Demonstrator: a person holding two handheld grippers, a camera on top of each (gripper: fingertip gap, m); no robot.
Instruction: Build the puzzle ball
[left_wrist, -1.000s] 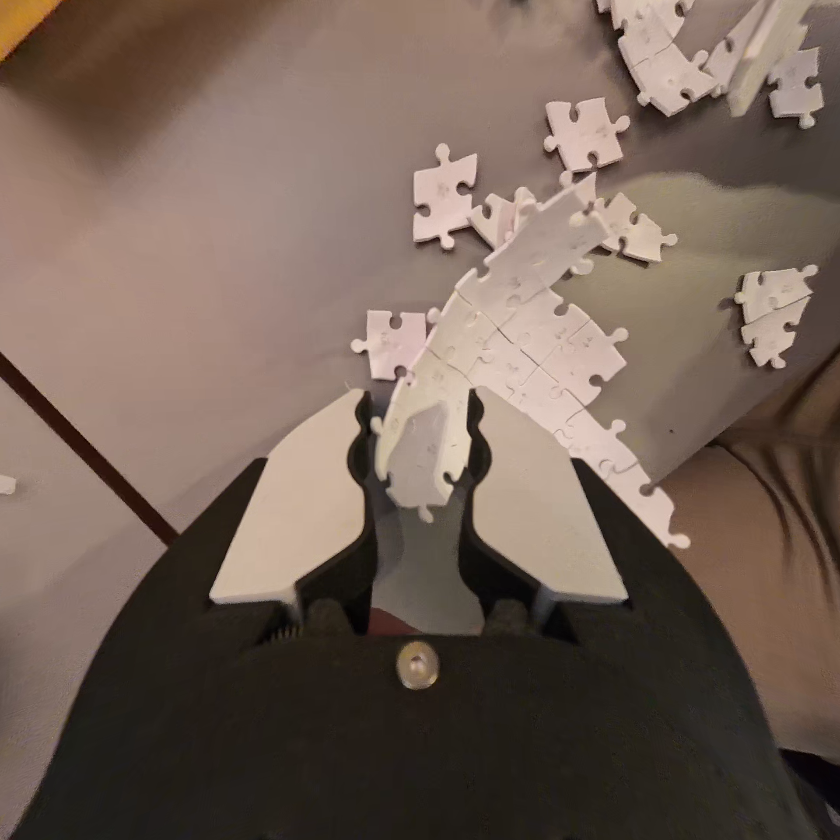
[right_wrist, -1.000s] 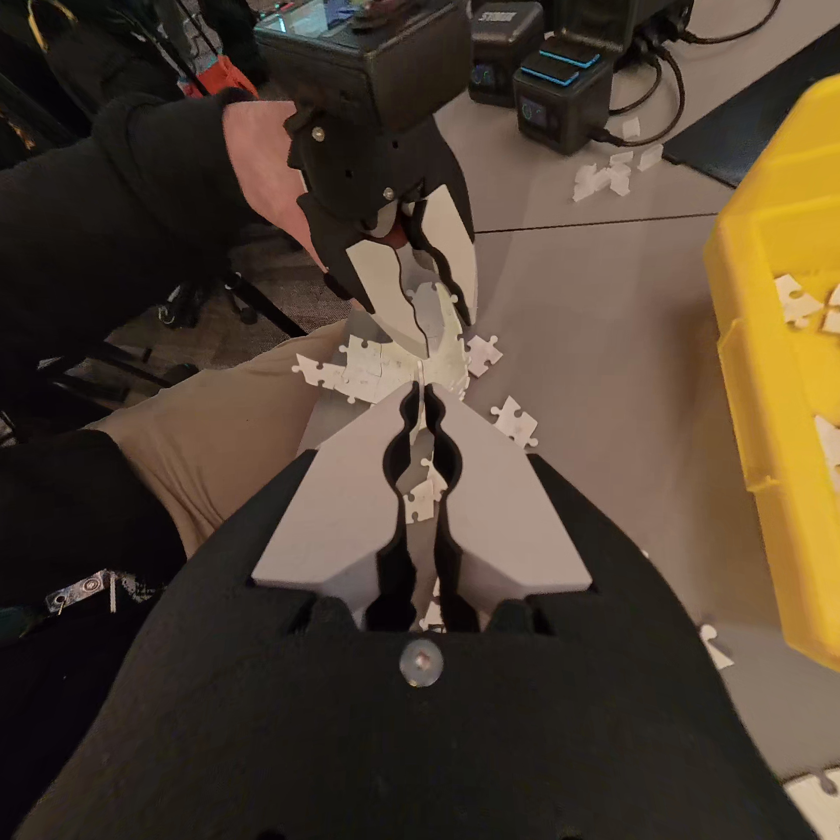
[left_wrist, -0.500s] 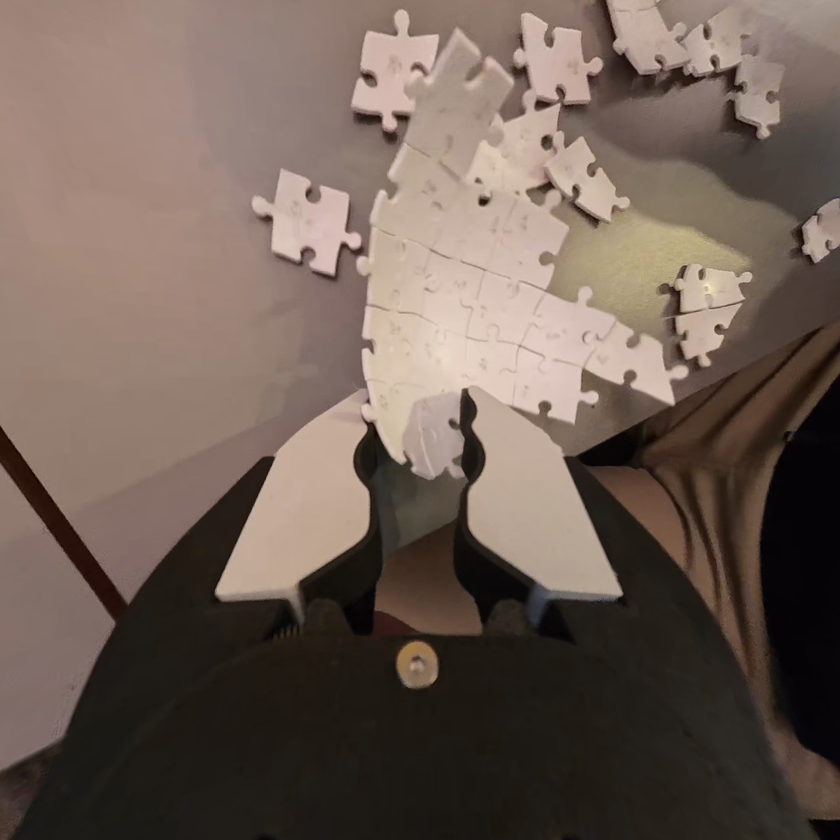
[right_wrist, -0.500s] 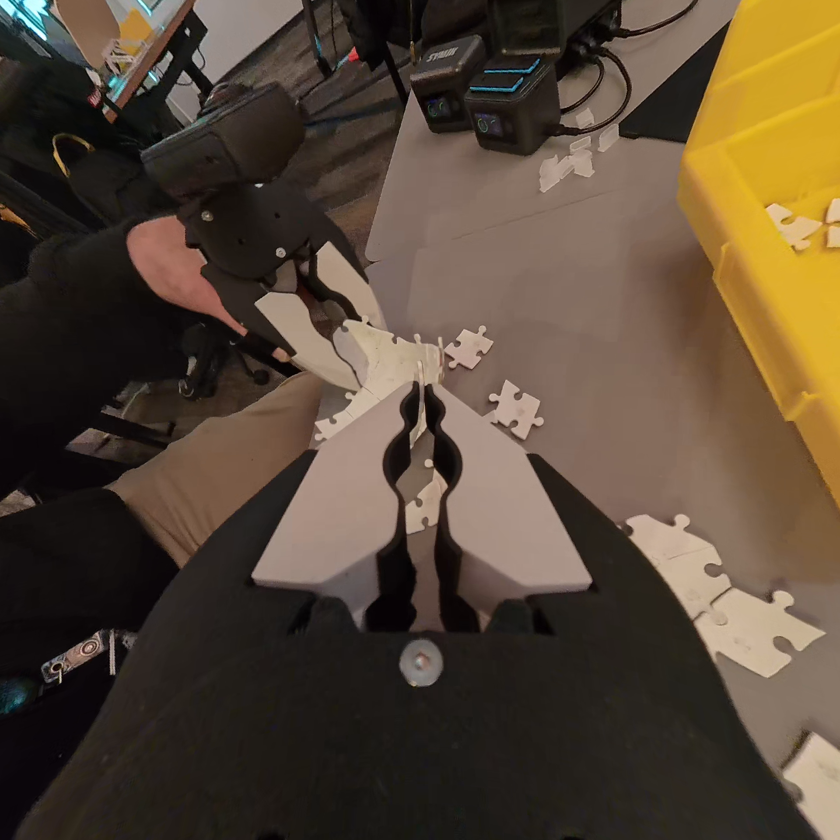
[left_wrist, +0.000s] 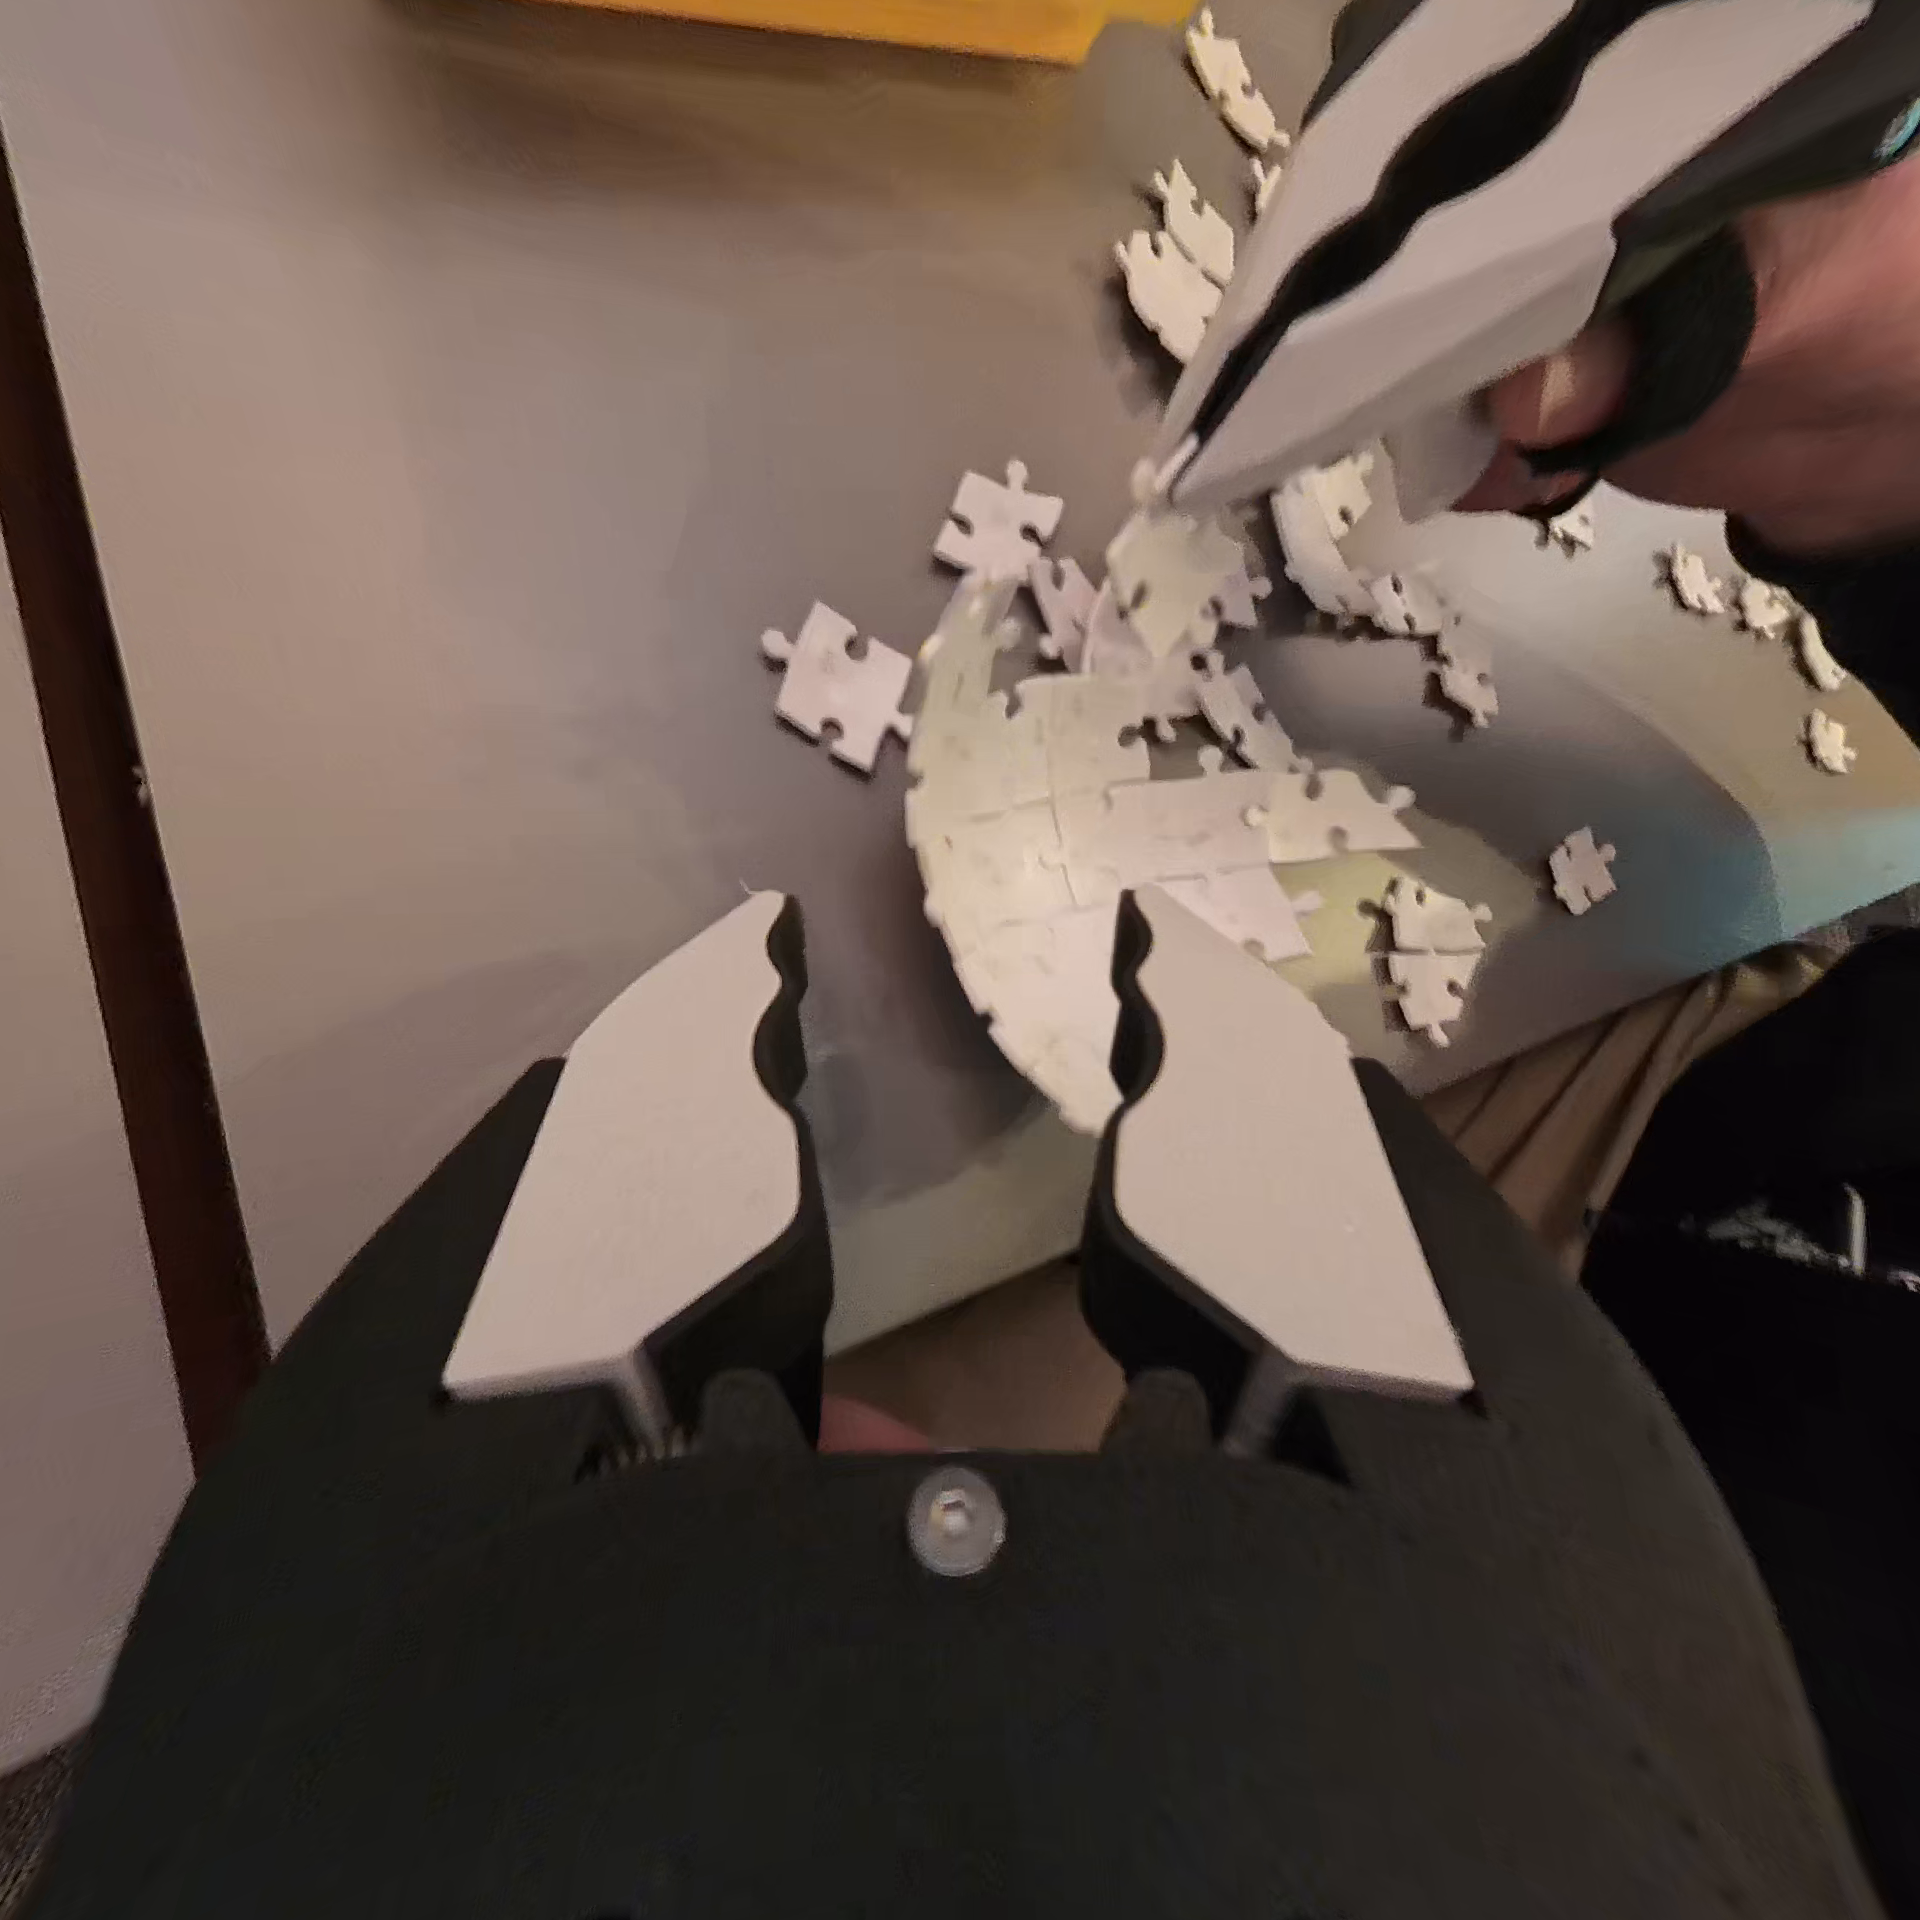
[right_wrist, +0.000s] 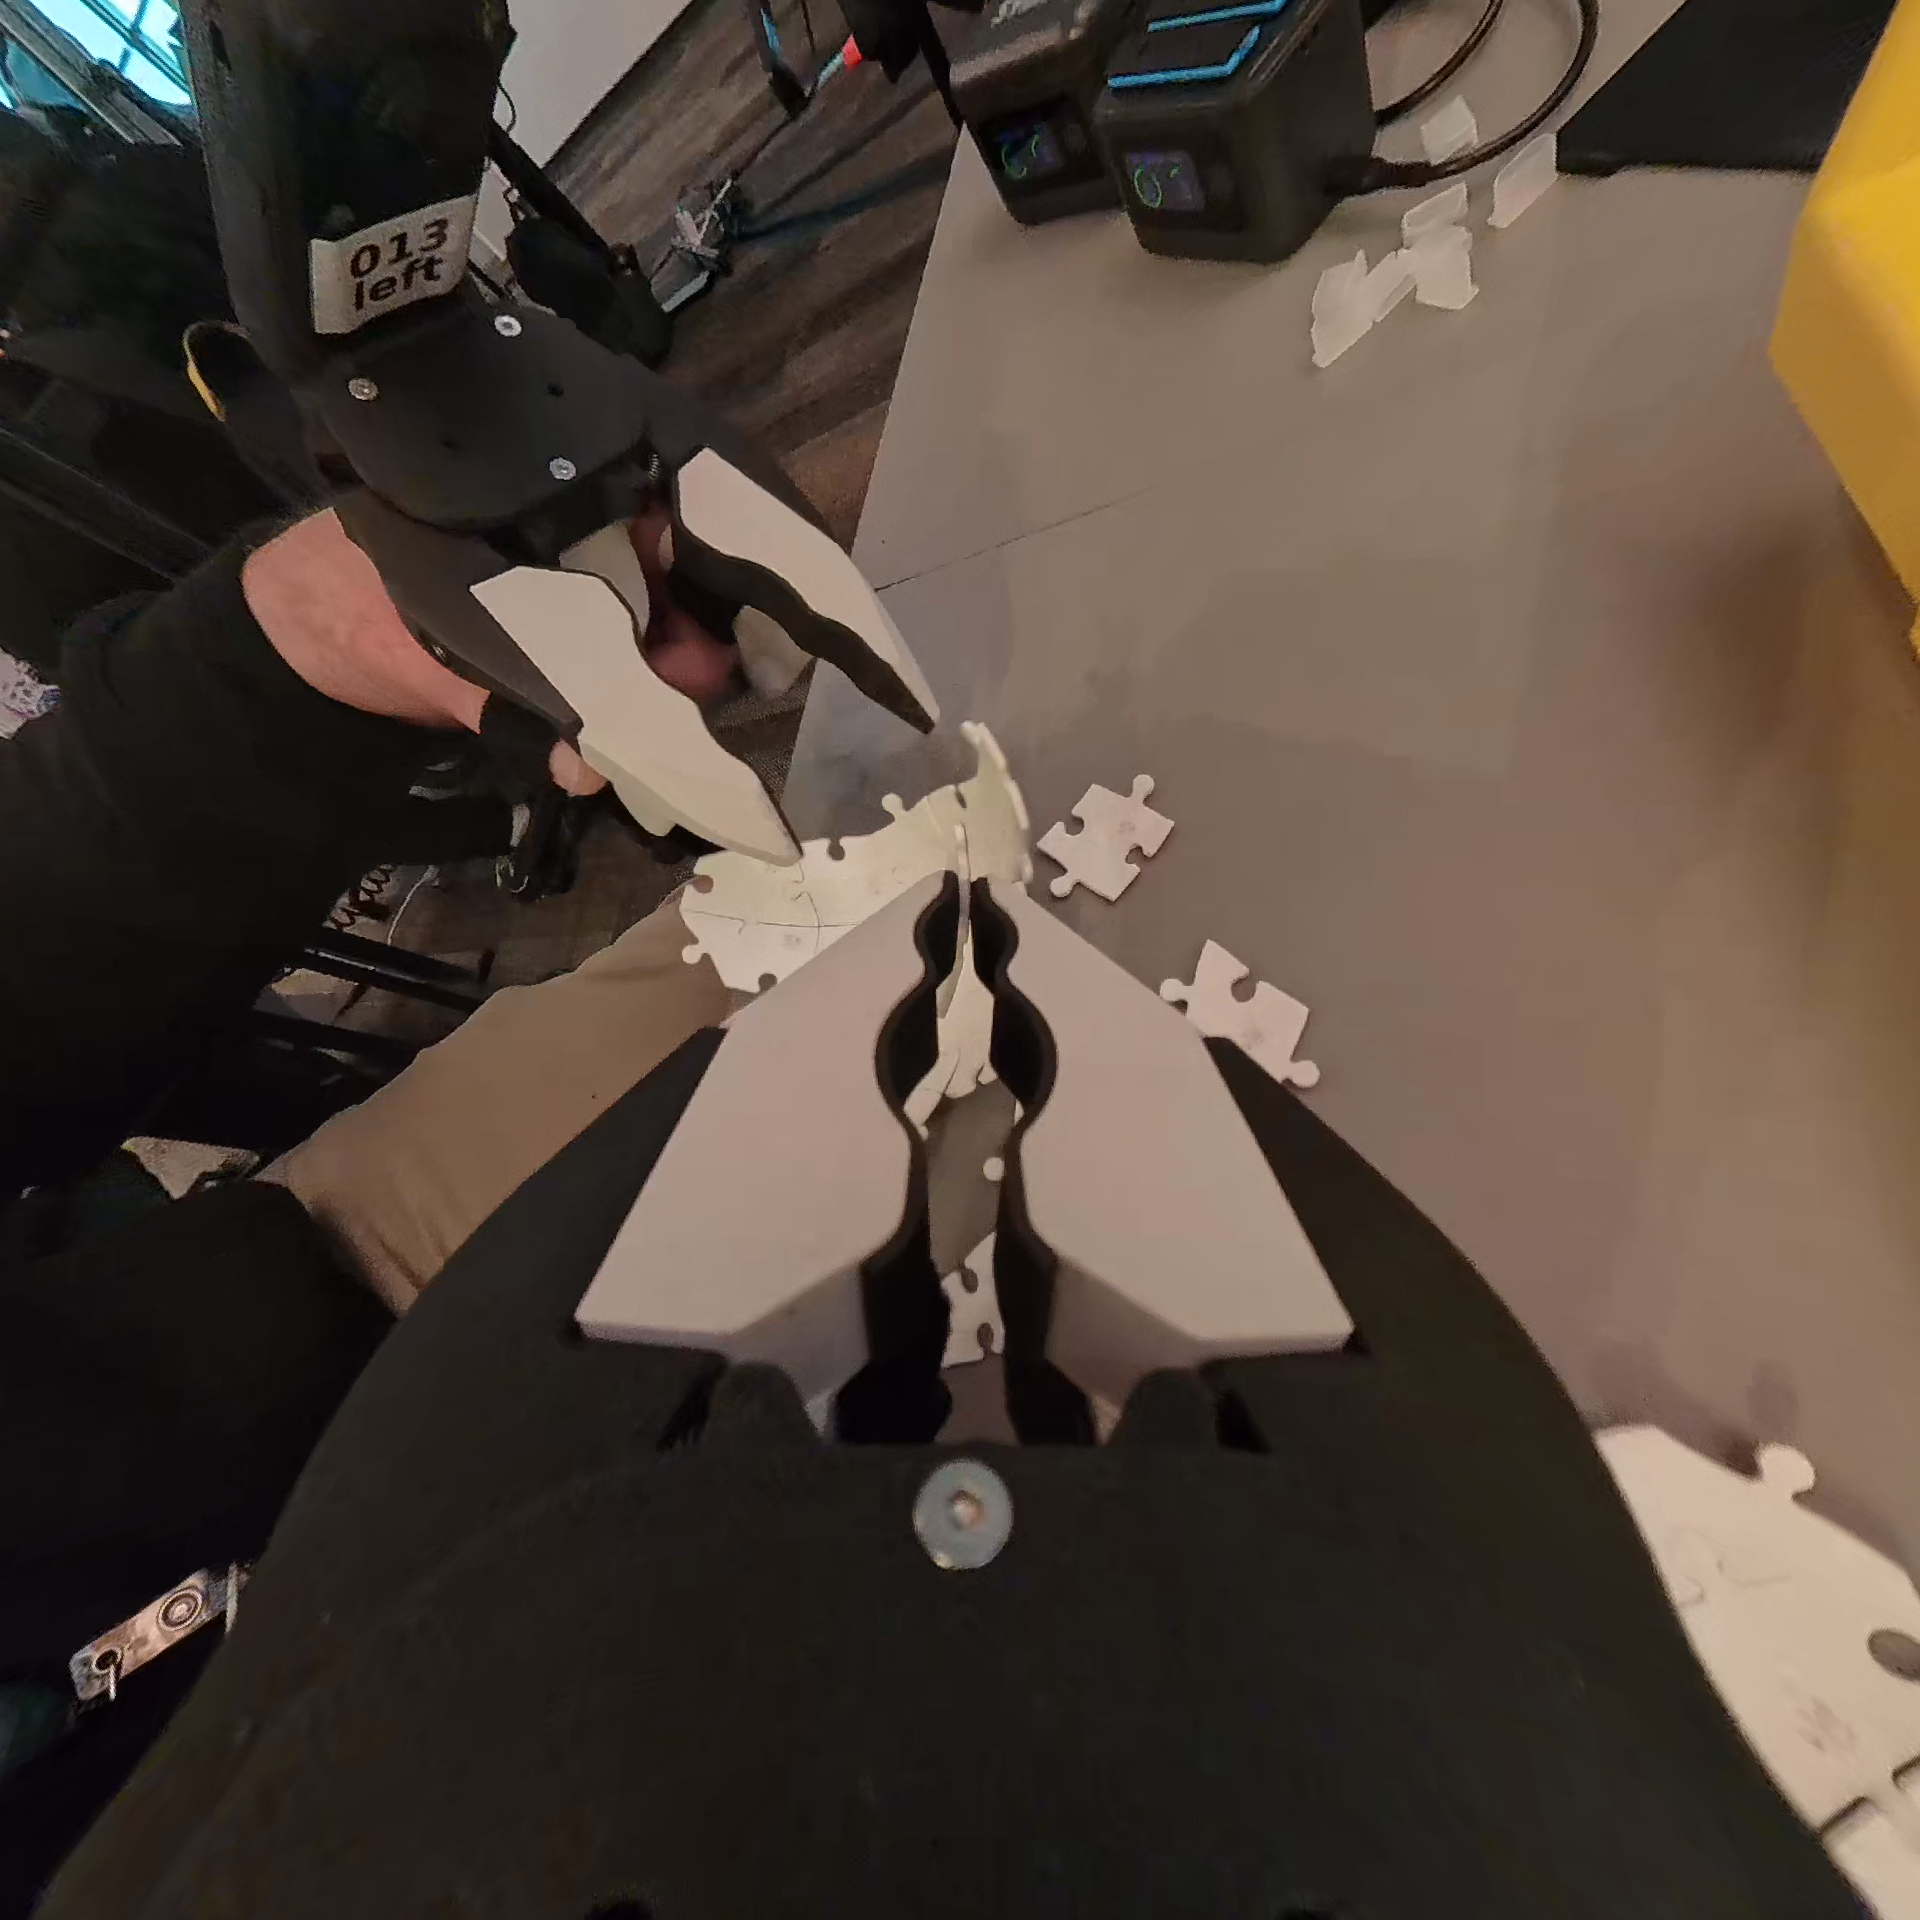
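Your left claw (left_wrist: 951, 914) gapes empty; your right claw (left_wrist: 1169, 488) pinches the curved white puzzle-piece shell (left_wrist: 1049, 821) near the grey counter's (left_wrist: 468, 520) corner.

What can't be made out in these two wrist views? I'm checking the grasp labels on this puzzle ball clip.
- Right wrist view: the right gripper hides most of the curved puzzle section and its exact pinch point.
- Left wrist view: motion blur smears that section's seams; the left gripper, open, covers its near edge.
- Left wrist view: the loose pieces at far right are too small to judge.
- Both views: the yellow bin is cut off by the frame.
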